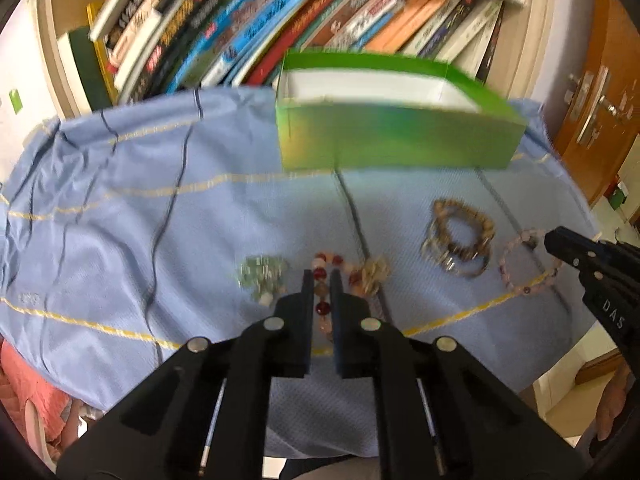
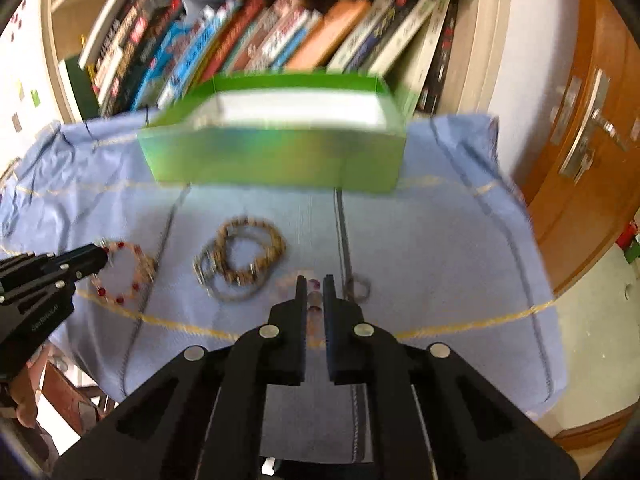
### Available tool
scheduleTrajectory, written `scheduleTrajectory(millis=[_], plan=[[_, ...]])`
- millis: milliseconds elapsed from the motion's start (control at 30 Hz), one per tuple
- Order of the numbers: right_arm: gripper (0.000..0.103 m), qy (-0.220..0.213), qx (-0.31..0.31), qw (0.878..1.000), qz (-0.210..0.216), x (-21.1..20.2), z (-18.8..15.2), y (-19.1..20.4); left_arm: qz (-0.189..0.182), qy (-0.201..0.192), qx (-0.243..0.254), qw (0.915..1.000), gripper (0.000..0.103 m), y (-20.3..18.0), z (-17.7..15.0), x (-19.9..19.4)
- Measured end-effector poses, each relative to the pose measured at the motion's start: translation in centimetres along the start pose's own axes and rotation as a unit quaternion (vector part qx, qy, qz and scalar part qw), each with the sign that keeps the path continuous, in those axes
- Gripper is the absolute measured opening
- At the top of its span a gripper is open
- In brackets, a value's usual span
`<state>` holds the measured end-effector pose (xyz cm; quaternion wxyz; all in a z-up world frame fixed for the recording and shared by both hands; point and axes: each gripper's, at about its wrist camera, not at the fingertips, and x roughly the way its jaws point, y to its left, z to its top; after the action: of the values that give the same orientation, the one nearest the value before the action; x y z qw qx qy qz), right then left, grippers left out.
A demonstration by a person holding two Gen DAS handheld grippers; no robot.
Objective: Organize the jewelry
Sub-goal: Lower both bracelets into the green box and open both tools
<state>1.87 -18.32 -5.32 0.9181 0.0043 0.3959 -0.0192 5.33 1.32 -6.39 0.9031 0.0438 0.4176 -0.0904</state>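
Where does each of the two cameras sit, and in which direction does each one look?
Left wrist: on the left gripper, looking down its fingers at the red bead bracelet between them; right gripper shows at right.
Right wrist: on the right gripper, shut on the pink bead bracelet; left gripper at left.
Shared: green box, brown bracelets, blue cloth, bookshelf.

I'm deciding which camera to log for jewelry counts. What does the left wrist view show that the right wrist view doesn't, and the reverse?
Only the left wrist view: a pale green beaded cluster and the left gripper shut on a red and pink beaded bracelet.

Only the right wrist view: a small dark ring on the cloth beside the right gripper.

Both: the open green cardboard box, the stacked brown beaded bracelets, the pale pink beaded bracelet and the blue cloth.
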Motion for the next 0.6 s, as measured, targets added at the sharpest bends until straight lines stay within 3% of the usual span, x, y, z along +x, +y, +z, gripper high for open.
scheduleTrajectory(millis=[400, 500, 600], plan=[[0.008, -0.114, 0.005, 0.993, 0.009, -5.9, 7.0, -0.8, -0.025, -0.108, 0.014, 0.9937, 0.008, -1.5, 6.2, -5.9], [0.008, -0.128, 0.017, 0.991, 0.034, -6.2, 9.8, -1.3, -0.042, -0.135, 0.012, 0.9898, 0.008, -1.6, 9.6, -6.6], [0.008, -0.140, 0.025, 0.989, 0.044, -5.9, 12.7, -1.8, -0.058, -0.135, 0.007, 0.9891, 0.008, -1.7, 12.9, -5.8]])
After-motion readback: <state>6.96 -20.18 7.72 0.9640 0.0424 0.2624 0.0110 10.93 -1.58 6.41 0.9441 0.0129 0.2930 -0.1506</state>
